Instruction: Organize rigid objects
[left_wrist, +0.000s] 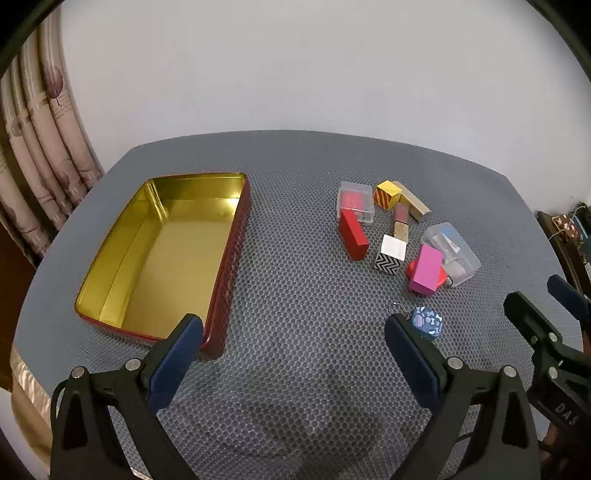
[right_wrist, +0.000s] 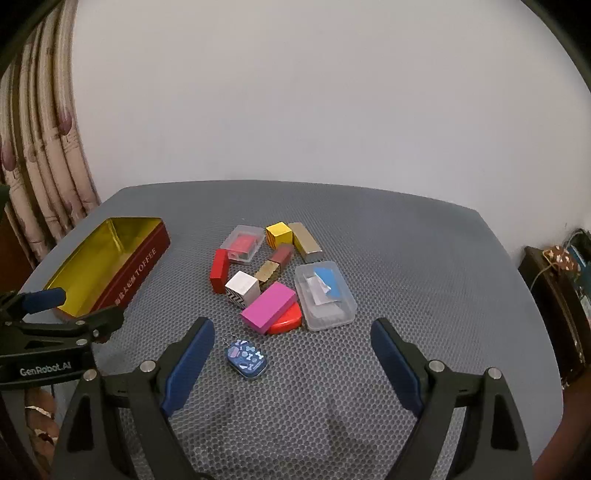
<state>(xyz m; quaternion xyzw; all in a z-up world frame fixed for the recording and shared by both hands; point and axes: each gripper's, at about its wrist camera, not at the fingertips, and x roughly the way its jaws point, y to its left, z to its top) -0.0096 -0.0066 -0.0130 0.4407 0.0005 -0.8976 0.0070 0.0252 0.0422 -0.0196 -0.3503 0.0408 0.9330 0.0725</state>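
- Both the left gripper (left_wrist: 293, 332) and the right gripper (right_wrist: 291, 338) hung wide open with nothing held, so sorting looked barely begun.
- The nearest piece, a blue keychain tag (right_wrist: 246, 358), seemed the right's easiest pick.
- The block pile (right_wrist: 268, 308) sat beyond it.
- The tin (right_wrist: 129, 273) at far left read "TOFFEE"; smaller print was probably Chinese.
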